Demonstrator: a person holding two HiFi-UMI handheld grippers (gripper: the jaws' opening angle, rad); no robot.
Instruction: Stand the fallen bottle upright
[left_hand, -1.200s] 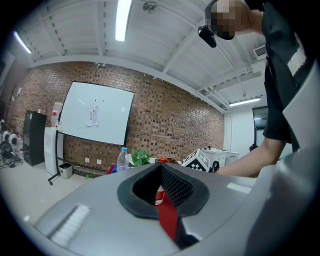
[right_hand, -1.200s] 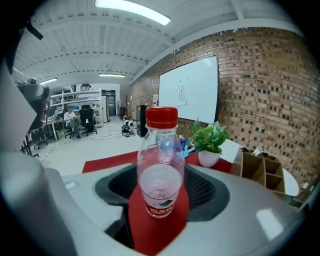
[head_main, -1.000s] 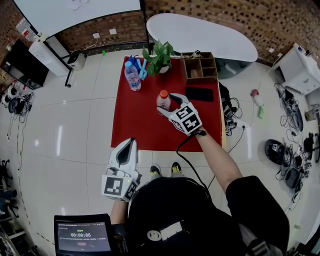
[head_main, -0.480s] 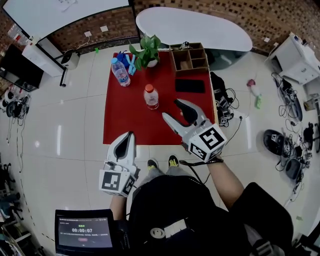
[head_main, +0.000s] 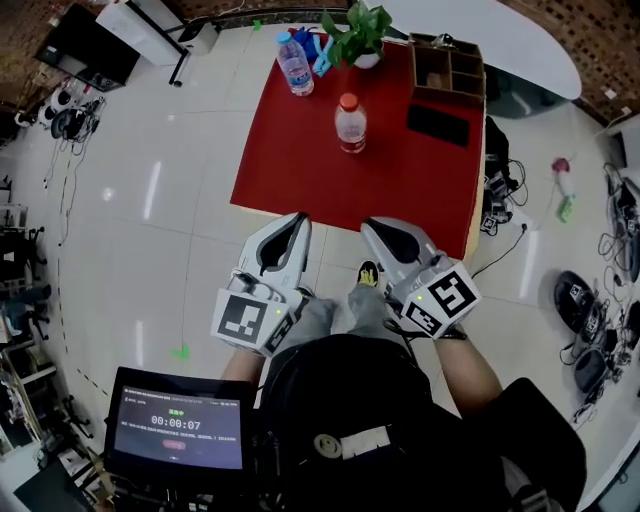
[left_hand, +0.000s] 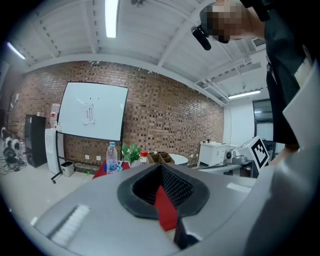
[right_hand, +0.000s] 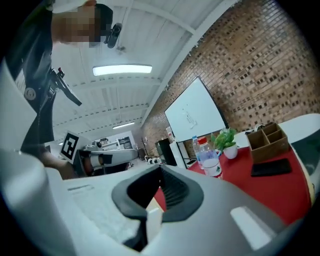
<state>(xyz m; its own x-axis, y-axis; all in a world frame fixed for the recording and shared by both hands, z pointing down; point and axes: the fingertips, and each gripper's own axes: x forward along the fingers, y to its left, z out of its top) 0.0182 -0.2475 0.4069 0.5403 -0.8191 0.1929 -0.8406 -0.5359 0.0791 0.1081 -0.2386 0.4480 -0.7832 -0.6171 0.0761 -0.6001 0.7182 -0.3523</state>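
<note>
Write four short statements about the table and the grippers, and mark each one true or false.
1. The red-capped bottle lies on its side. False: it stands upright on the red table.
2. The right gripper holds nothing. True.
3. The blue-capped bottle stands near the potted plant. True.
4. The black flat object sits inside the wooden organiser. False: it lies on the table beside the organiser.

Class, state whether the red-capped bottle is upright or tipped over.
Upright: the red-capped bottle stands on its base on the red table, cap on top.
</note>
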